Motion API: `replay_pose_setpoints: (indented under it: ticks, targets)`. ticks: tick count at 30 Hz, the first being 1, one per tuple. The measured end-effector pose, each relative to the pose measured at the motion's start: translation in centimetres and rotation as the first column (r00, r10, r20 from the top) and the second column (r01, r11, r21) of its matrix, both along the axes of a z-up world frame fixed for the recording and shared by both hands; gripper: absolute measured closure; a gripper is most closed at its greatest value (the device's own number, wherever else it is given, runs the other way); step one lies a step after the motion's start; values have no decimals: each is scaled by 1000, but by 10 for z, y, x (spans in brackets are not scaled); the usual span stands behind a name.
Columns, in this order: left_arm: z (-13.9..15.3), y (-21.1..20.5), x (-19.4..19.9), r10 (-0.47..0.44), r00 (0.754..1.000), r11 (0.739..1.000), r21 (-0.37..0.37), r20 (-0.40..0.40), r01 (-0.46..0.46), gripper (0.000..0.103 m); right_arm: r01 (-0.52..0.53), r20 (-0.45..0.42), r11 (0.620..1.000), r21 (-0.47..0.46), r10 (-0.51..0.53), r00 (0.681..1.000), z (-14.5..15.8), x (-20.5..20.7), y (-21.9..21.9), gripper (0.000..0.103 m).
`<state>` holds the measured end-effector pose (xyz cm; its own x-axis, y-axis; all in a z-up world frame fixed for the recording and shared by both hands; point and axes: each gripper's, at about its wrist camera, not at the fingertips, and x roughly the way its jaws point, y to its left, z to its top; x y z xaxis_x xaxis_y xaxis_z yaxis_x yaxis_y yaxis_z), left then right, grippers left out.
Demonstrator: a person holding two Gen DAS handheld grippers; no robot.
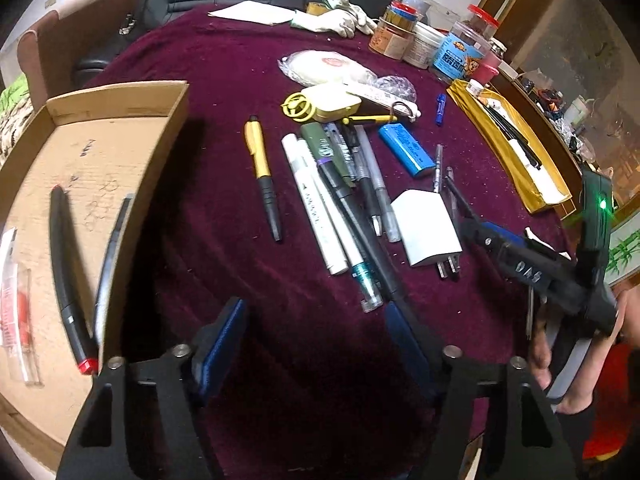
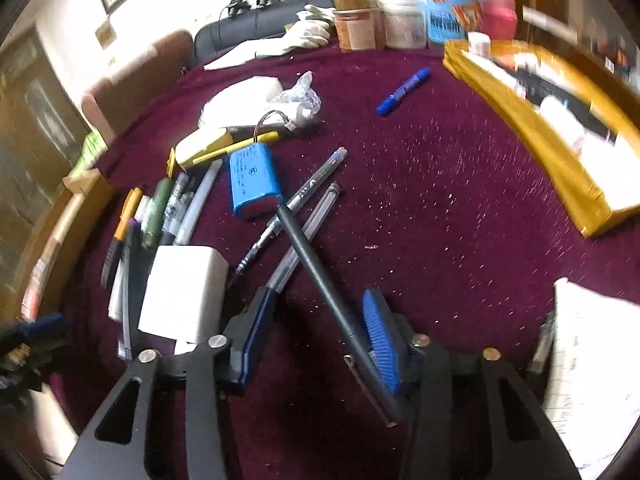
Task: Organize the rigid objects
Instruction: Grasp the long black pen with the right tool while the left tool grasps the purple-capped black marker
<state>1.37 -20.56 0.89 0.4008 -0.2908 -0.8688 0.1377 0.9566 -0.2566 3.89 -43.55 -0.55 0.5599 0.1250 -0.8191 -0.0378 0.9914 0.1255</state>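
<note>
A heap of pens and markers (image 1: 340, 200) lies on the maroon cloth beside a white charger (image 1: 428, 228) and a blue battery pack (image 1: 406, 150). My left gripper (image 1: 316, 344) stands open above bare cloth just in front of the heap, with nothing between its pads. At left, a cardboard box (image 1: 120, 96) holds two black pens and a red-printed packet. My right gripper (image 2: 318, 336) is over a black pen (image 2: 316, 276) that lies slantwise between the jaws. The pen rests against the right pad (image 2: 382, 340); a gap shows on the left side. The charger (image 2: 184, 292) and the battery pack (image 2: 256, 184) lie to its left.
A gold tray (image 1: 516, 176) with pens and papers runs along the right edge. Jars and tins (image 1: 440, 44) crowd the far right corner. A lone blue marker (image 2: 404, 90), a yellow-black pen (image 1: 262, 172), a yellow fan with a cream case (image 1: 332, 102) and white papers (image 2: 592, 360) also lie about.
</note>
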Motion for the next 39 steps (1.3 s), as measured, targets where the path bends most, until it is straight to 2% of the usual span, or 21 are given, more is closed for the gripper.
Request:
replay_pose_setpoints:
  ticks: [1,2,4,7,10,11,13,14,16,18,19,20,23,27,28,32,36,39]
  targets:
    - [0,-2,2,-2,1000,1000,0,-4,2,31,7,6,1000,-20,-7,1000,0,-2,2,78]
    - [1,-6,5,-7,1000,1000,0,-6,7,32,8,16,1000,-26,-8,1000,0,-7,4,81]
    - [2,-16,11,-21,1000,1000,6,-9,22,34,11,23,1000,11,-11,1000,-2,-16,3,93]
    - [2,-33,22,-41,999,999,19,-22,41,40,36,44,998,43,-38,998,-5,-27,2,94]
    - [-5,-48,35,-50,997,998,31,-55,52,52,59,69,997,45,-62,996,-6,-31,2,94]
    - [-8,-53,40,-51,996,998,41,-69,54,56,63,73,997,40,-66,995,-6,-32,3,94]
    - [-11,-60,46,-25,998,992,119,-62,33,59,62,75,997,39,-65,995,-6,-31,3,94]
    - [-14,-61,48,-18,998,990,135,-68,27,60,62,75,997,43,-65,995,-6,-31,2,94]
    - [-13,-59,48,-5,998,992,124,-69,14,63,61,75,997,44,-64,995,-6,-30,3,94]
    - [-7,-56,43,-23,999,994,107,-48,28,75,58,79,998,39,-61,995,-5,-32,4,94]
    - [-4,-54,39,-42,998,996,77,-46,45,97,57,82,998,36,-60,995,-5,-32,4,94]
    - [-5,-53,36,-52,997,996,69,-54,55,102,57,85,998,32,-60,995,-5,-32,6,94]
    - [-8,-49,32,-42,998,996,77,-57,46,102,57,91,998,28,-59,994,-4,-34,5,94]
    - [-8,-43,35,-12,997,999,29,-70,14,100,56,89,998,29,-58,994,-4,-33,5,94]
    - [-6,-44,35,-18,997,1000,20,-70,19,97,54,89,998,30,-56,994,-4,-33,5,94]
    - [-3,-56,36,-31,998,999,32,-57,33,69,54,83,998,29,-56,995,-5,-33,5,94]
    - [-14,-65,45,-18,996,997,67,-91,25,68,54,85,998,29,-56,995,-4,-33,5,94]
    - [-16,-73,48,-24,997,994,101,-76,32,69,54,86,998,29,-56,995,-4,-33,5,94]
